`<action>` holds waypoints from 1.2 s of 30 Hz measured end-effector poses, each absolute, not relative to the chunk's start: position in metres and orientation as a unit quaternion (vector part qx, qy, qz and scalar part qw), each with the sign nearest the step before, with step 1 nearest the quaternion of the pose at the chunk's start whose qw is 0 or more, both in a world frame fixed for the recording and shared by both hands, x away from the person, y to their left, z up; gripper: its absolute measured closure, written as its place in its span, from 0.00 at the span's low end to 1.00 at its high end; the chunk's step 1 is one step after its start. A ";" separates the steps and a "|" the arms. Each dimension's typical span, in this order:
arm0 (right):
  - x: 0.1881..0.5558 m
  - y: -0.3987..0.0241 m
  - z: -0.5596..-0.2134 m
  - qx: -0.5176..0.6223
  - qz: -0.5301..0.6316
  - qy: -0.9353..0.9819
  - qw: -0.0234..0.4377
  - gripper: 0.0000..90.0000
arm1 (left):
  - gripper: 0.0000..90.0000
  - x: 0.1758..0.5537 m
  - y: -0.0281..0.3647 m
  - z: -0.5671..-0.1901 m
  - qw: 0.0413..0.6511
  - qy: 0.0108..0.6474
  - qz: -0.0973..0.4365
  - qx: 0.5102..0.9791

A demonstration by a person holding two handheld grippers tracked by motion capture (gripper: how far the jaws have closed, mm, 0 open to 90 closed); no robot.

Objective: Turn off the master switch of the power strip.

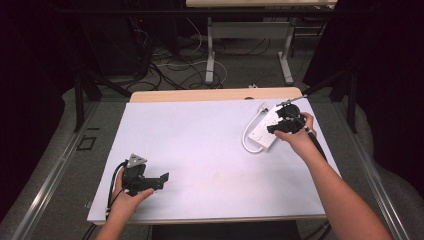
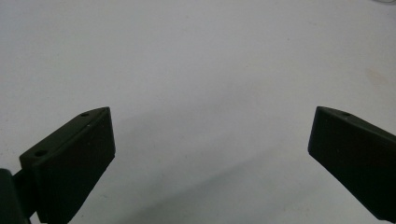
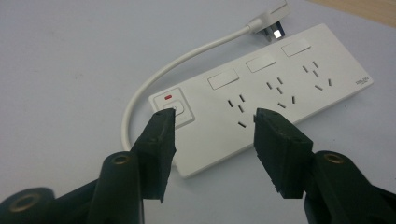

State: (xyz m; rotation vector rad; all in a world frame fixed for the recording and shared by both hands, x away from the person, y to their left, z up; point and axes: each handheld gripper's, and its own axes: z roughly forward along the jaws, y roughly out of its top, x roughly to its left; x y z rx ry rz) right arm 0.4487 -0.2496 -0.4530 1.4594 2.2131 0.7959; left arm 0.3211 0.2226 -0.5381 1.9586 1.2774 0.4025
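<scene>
**Right gripper over the power strip, left gripper idle**

The high view places the white power strip (image 1: 264, 131) at the far right of the white table (image 1: 200, 145), its cable (image 1: 247, 137) looped at the near-left end, with the right gripper (image 1: 280, 126) above it. The right gripper view adds detail: a smooth plastic body, three flat rocker switches, three socket groups, a main switch (image 3: 173, 111) under a red light, and the plug (image 3: 273, 21) lying beyond. The right gripper's jaws stand partly spread over the strip's switch end, pinching nothing. The left gripper (image 1: 159, 180) rests near the front left; its jaws are spread wide above bare table.
</scene>
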 end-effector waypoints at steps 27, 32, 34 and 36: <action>0.467 -0.232 -0.471 0.515 0.279 0.794 0.161 0.85 | 0.01 0.321 0.223 -0.538 0.377 0.498 0.157 0.765; 0.469 -0.228 -0.475 0.512 0.284 0.797 0.151 0.90 | 0.01 0.321 0.223 -0.538 0.378 0.501 0.155 0.763; 0.470 -0.226 -0.476 0.514 0.280 0.797 0.151 0.92 | 0.01 0.321 0.223 -0.538 0.378 0.501 0.155 0.763; 0.471 -0.224 -0.478 0.514 0.282 0.797 0.146 0.94 | 0.01 0.321 0.223 -0.538 0.377 0.500 0.156 0.764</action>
